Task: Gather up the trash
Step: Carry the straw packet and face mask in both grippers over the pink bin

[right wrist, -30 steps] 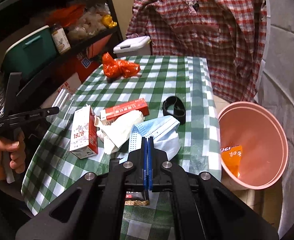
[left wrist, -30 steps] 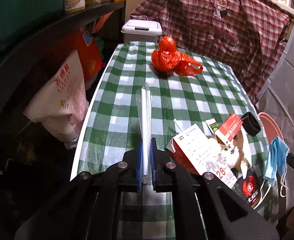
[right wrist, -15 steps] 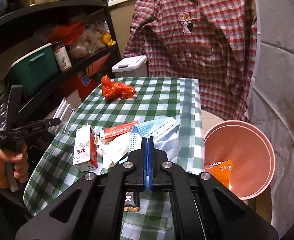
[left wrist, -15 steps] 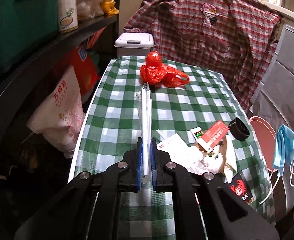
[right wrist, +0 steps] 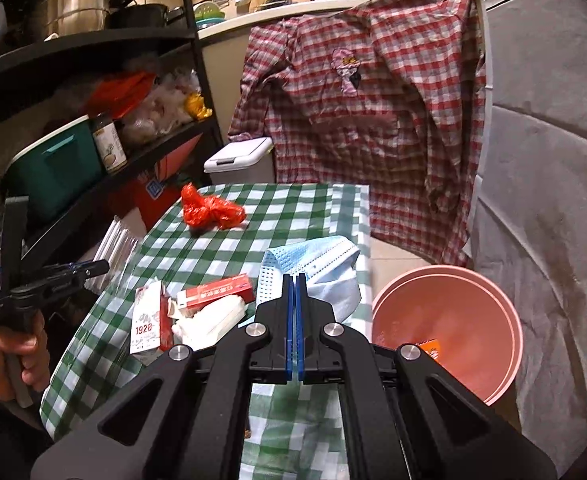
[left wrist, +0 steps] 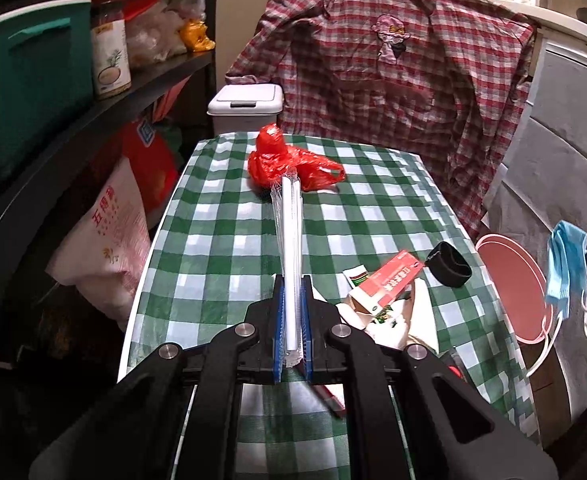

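**Two loaded tongs over a checked table**

Left gripper (left wrist: 292,312): jaws clamped on a bundle of wrapped straws (left wrist: 289,248), which juts toward 12 o'clock above the checked table (left wrist: 221,240), tip overlapping the red plastic bag (left wrist: 283,160) in the left wrist view. In the right wrist view a hand (right wrist: 3,354) at 9 o'clock grips its handle, tool angled downward off the table's left edge.

Right gripper (right wrist: 295,300): jaws closed on a blue face mask (right wrist: 325,264), pinched and lifted; from the left wrist view the mask (left wrist: 567,268) dangles at 3 o'clock, ear loops hanging, beside the pink bin (left wrist: 509,280).

Pink bin (right wrist: 449,316): on the floor off the table's right edge; holds an orange packet (right wrist: 429,347).

Table litter: milk carton (right wrist: 147,320), red box (right wrist: 217,292), crumpled white paper (right wrist: 213,320) touching one another near the front; black ring (left wrist: 449,264) near the right edge; red plastic bag at the far end.

Edges: dark shelving (right wrist: 93,48) flanks the left side; a plaid shirt (right wrist: 373,112) hangs beyond the far end, a white lidded bin (right wrist: 239,158) beside it. The table's middle is bare.
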The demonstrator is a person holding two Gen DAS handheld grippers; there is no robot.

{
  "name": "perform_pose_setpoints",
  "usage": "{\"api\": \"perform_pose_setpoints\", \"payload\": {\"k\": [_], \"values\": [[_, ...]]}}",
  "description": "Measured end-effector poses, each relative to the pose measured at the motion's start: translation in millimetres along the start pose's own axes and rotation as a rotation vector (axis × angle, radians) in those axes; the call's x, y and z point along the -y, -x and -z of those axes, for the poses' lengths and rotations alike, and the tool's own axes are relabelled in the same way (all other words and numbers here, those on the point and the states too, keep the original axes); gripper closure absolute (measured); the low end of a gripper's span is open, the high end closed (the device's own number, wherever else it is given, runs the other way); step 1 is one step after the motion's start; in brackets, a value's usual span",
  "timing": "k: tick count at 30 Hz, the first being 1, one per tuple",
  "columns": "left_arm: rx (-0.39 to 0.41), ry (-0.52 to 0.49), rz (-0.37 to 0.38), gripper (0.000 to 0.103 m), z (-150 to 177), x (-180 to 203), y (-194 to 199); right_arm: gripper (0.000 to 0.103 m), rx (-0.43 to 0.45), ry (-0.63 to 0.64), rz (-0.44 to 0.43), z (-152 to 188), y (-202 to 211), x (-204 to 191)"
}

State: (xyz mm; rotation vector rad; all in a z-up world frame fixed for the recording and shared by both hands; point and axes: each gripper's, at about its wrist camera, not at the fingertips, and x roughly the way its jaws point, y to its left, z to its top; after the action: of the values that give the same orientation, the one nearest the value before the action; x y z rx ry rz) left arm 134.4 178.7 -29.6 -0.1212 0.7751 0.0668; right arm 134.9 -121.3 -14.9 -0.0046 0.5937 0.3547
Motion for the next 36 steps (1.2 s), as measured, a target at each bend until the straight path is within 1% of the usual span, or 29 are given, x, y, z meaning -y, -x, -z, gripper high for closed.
{"api": "perform_pose_setpoints", "payload": {"k": [8, 16, 24, 29, 36], "values": [[0.028, -0.03, 0.015, 0.096, -2, 18, 7, 0.102, 0.048, -0.014, 0.042, -14, 11, 18], [0.055, -0.063, 0.041, 0.096, -7, 41, 13, 0.102, 0.076, -0.03, 0.083, -23, 18, 34], [0.081, -0.1, 0.082, 0.096, -12, 72, 18, 0.102, 0.099, -0.03, 0.133, -30, 26, 49], [0.096, -0.129, 0.114, 0.096, -13, 94, 20, 0.102, 0.111, -0.049, 0.157, -35, 30, 66], [0.097, -0.163, 0.158, 0.096, -16, 126, 17, 0.102, 0.124, -0.076, 0.201, -41, 36, 89]]}}
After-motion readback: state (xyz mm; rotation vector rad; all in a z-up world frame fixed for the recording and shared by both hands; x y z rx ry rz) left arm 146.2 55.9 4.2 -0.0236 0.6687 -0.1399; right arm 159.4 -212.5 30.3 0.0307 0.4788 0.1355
